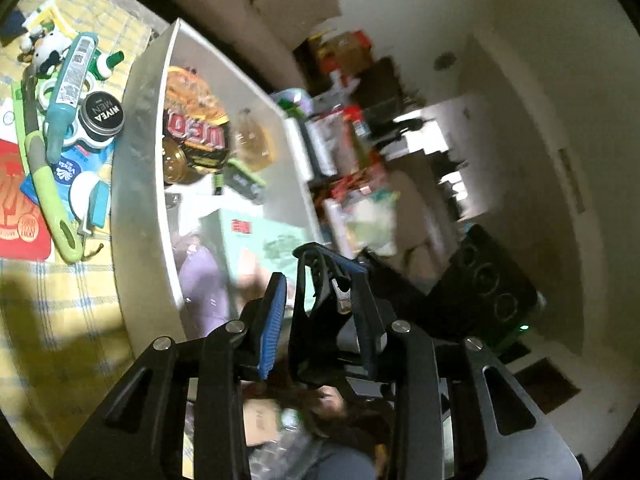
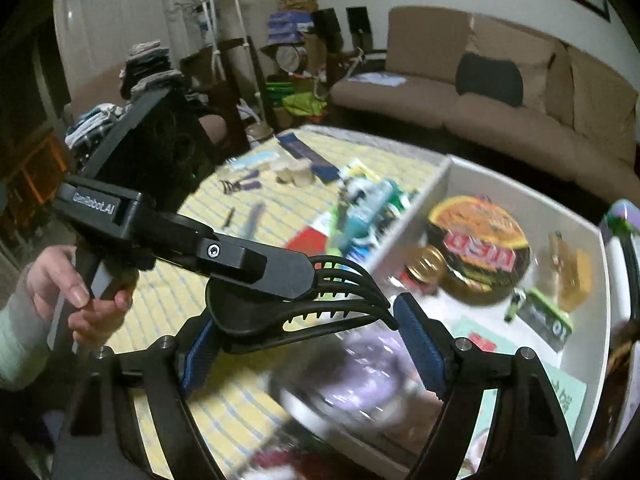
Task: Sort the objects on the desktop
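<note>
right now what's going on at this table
A person is sorting table clutter into a white box with a handheld gripper in each hand. The left gripper is shut on a black claw hair clip and holds it beside the box. The right gripper is open and empty. The box already holds a noodle bowl among other things; a blue tube and a round tin lie on the yellow cloth.

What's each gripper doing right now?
Left gripper: shut on the hair clip.
Right gripper: jaws wide, with the clip between them; whether it grips cannot be told.
</note>
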A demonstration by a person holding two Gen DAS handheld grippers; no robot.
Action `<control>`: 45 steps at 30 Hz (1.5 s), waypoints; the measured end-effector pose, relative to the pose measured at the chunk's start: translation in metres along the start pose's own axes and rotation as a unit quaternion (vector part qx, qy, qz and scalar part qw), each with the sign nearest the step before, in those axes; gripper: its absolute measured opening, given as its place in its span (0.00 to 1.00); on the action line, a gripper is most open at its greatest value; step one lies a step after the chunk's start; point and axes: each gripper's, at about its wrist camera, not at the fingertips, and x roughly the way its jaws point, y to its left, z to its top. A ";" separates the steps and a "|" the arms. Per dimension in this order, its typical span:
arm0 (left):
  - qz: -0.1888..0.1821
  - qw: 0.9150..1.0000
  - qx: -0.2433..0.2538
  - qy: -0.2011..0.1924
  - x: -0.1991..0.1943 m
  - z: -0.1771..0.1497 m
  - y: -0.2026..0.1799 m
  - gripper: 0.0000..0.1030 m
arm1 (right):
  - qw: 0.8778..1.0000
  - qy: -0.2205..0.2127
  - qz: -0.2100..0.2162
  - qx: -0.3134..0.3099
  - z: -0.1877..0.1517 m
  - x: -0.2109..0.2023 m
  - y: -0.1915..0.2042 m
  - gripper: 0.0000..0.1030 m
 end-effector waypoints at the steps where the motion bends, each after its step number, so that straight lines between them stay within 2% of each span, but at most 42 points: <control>1: 0.020 1.000 0.004 0.002 0.004 0.000 -0.001 0.30 | 1.000 0.004 -0.001 -0.002 -0.005 0.002 -0.006 0.81; 3: 0.063 0.998 0.012 -0.003 0.009 -0.001 -0.001 0.30 | 1.000 0.014 -0.012 -0.005 -0.014 0.008 -0.019 0.81; 8: 0.120 0.992 0.024 -0.007 0.007 -0.009 0.001 0.30 | 0.998 0.053 -0.015 -0.018 -0.028 0.036 -0.031 0.81; 12: 0.135 0.990 0.028 -0.011 0.005 -0.011 -0.004 0.38 | 0.993 0.112 -0.009 -0.018 -0.034 0.065 -0.032 0.82; 14: 0.141 0.989 0.030 -0.008 0.010 -0.011 -0.007 0.38 | 0.989 0.147 -0.008 -0.017 -0.038 0.075 -0.031 0.83; 15: 0.146 0.989 0.032 -0.006 0.013 -0.011 -0.008 0.38 | 0.988 0.150 -0.010 -0.020 -0.040 0.075 -0.030 0.83; 17: 0.153 0.988 0.038 0.000 0.019 -0.012 -0.011 0.38 | 0.989 0.142 -0.015 -0.024 -0.040 0.066 -0.028 0.86; 20: 0.159 0.986 0.045 0.006 0.020 -0.015 -0.018 0.38 | 0.995 0.101 -0.006 -0.001 -0.040 0.035 -0.034 0.87; 24: 0.167 0.984 0.056 0.009 0.025 -0.021 -0.026 0.38 | 0.996 0.025 0.017 0.084 -0.043 -0.015 -0.058 0.87; 27: 0.180 0.980 0.078 0.022 0.037 -0.029 -0.036 0.38 | 0.990 0.003 0.002 0.139 -0.046 -0.036 -0.076 0.80; 29: 0.204 0.974 0.096 0.037 0.047 -0.035 -0.040 0.38 | 0.987 -0.002 -0.002 0.158 -0.049 -0.049 -0.079 0.80; 31: 0.240 0.962 0.109 0.066 0.064 -0.042 -0.038 0.43 | 0.986 -0.007 -0.002 0.165 -0.055 -0.063 -0.075 0.80; 33: 0.268 0.952 0.116 0.092 0.077 -0.048 -0.032 0.42 | 0.987 -0.006 -0.007 0.163 -0.064 -0.075 -0.067 0.80; 35: 0.280 0.948 0.129 0.082 0.076 -0.052 -0.039 0.43 | 0.986 -0.004 -0.012 0.168 -0.074 -0.087 -0.062 0.80; 36: 0.278 0.949 0.128 0.070 0.071 -0.054 -0.045 0.48 | 0.986 -0.004 -0.015 0.169 -0.080 -0.093 -0.060 0.80; 38: 0.260 0.956 0.133 0.038 0.056 -0.061 -0.062 0.67 | 0.986 -0.006 -0.021 0.167 -0.091 -0.106 -0.052 0.80; 39: 0.257 0.956 0.140 0.026 0.050 -0.065 -0.070 0.81 | 0.986 -0.007 -0.022 0.166 -0.097 -0.113 -0.048 0.80; 40: 0.256 0.954 0.153 0.011 0.043 -0.072 -0.081 0.87 | 0.986 -0.007 -0.025 0.165 -0.102 -0.116 -0.046 0.80; 43: 0.248 0.950 0.190 0.000 0.031 -0.094 -0.106 0.89 | 0.986 -0.010 -0.035 0.161 -0.119 -0.132 -0.035 0.81; 45: 0.257 0.944 0.209 0.002 0.028 -0.113 -0.114 0.90 | 0.985 -0.010 -0.036 0.167 -0.131 -0.139 -0.030 0.81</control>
